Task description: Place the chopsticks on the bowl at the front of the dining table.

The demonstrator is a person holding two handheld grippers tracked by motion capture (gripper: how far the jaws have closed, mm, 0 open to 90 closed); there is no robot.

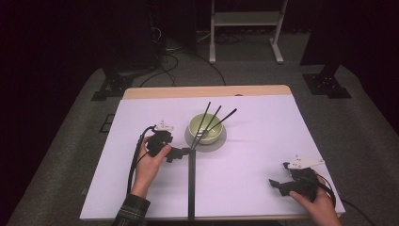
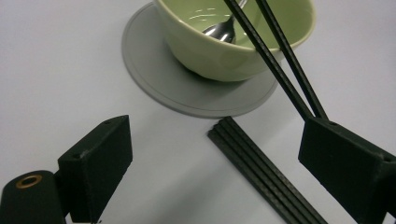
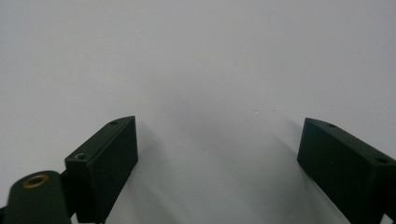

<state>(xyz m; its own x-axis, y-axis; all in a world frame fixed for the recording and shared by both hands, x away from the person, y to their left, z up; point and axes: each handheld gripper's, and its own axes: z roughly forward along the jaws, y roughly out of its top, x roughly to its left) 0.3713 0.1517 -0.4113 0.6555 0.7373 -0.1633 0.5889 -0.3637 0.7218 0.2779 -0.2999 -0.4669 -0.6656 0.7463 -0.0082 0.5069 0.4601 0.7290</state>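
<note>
Table: white top, bare wood strip along far edge. Grey carpet around table on all sides. White frame on carpet beyond table's far edge, two feet toward table. Black cables on carpet beyond table's far-left corner. Black stand base just off far-left corner; second base off far-right corner. Floor plate left of table.
</note>
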